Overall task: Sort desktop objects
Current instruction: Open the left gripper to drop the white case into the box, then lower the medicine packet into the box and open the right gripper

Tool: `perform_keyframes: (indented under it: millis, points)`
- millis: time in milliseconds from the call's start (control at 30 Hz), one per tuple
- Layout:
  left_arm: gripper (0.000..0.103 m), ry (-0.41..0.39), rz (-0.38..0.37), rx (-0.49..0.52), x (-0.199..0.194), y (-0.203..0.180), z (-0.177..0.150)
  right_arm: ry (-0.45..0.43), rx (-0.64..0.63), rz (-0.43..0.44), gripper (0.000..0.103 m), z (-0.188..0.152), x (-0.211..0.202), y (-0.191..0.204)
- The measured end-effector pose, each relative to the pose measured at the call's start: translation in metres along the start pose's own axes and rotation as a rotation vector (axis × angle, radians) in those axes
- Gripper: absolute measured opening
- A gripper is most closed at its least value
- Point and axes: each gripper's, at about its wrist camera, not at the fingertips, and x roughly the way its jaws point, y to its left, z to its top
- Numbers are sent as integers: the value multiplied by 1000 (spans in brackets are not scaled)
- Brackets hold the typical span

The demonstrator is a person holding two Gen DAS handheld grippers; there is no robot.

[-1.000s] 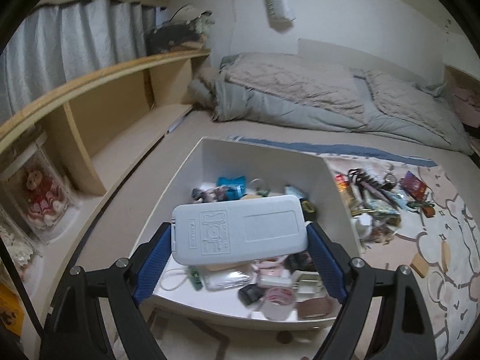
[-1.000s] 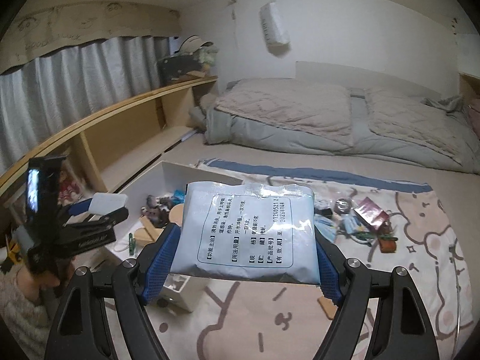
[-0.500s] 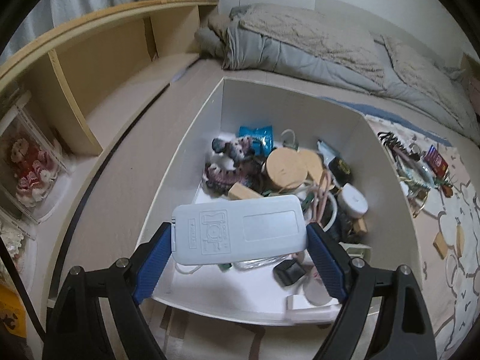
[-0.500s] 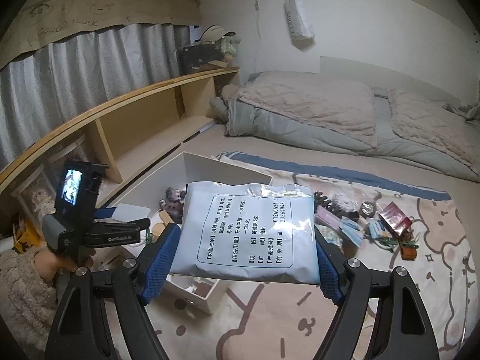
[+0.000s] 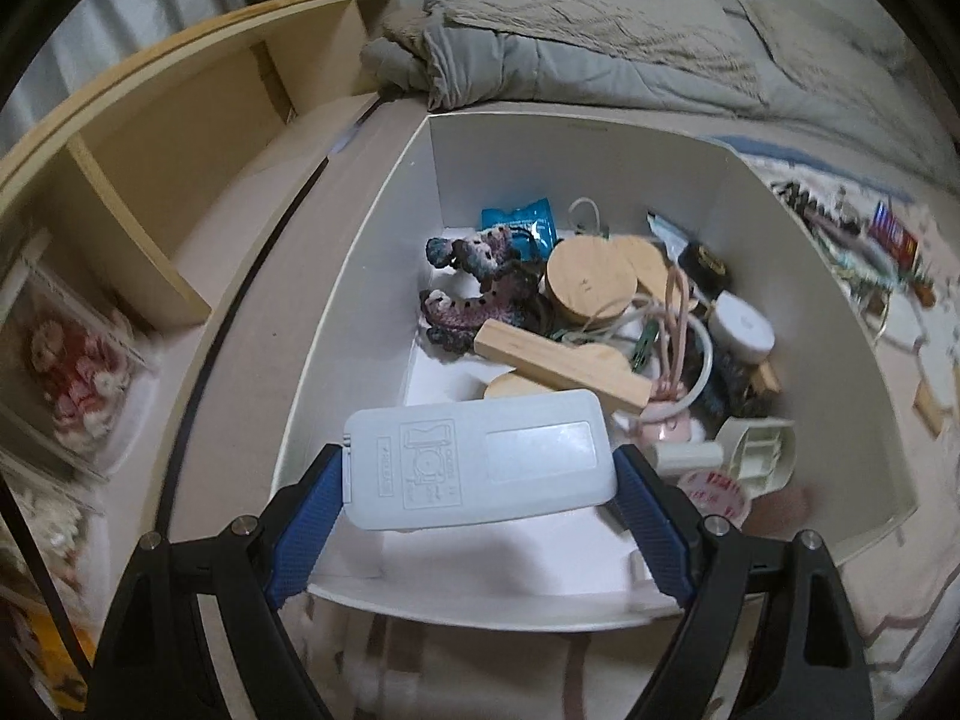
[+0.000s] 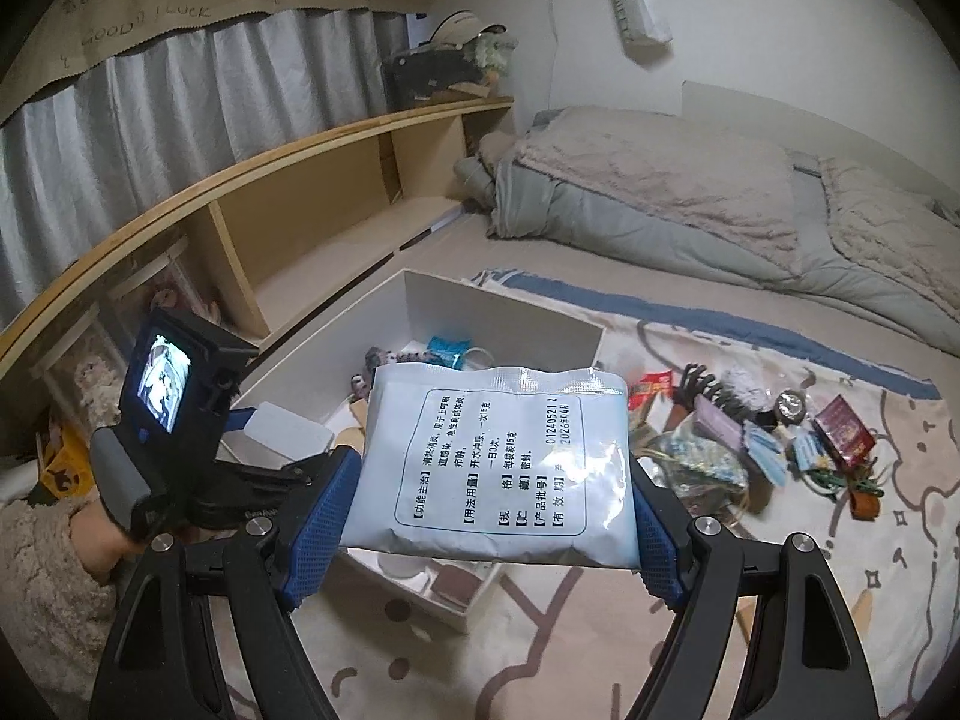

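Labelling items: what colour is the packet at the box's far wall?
Blue packet, clearest in the left wrist view.

Each claw is built of black angular arms, on which round silver screw heads are seen. The fingers [image 5: 303, 519] of the left claw [image 5: 480, 498] are faced with blue, finely textured pads, as are those of the right claw [image 6: 489, 525]. On the left claw's handle a grey grip and a small lit screen are mounted. A fuzzy beige sleeve [image 6: 36, 588] is worn.
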Motion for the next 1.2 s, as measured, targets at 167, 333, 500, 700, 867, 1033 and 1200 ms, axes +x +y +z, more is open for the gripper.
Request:
perform_keyframes:
  millis: [167,333,500,700,867,1033,1200]
  points:
    - [89,0,7,25,0,0,-2,25,-5,9,82,0,12,6]
    - [91,1,-14,29,0,1,-2,38,-5,17,82,0,21,9]
    - [92,-11,-19,29,-2,0,-3,48,-2,25,82,0,26,10]
    - [92,-43,-12,10,-9,0,-5,65,-2,33,82,0,34,11]
    - [92,-108,17,-9,-28,2,-11,87,27,42,82,1,46,9]
    - [92,-199,50,-57,-54,9,-30,126,60,49,82,5,67,10]
    - [92,-229,38,-184,-71,24,-59,168,51,54,82,4,90,22]
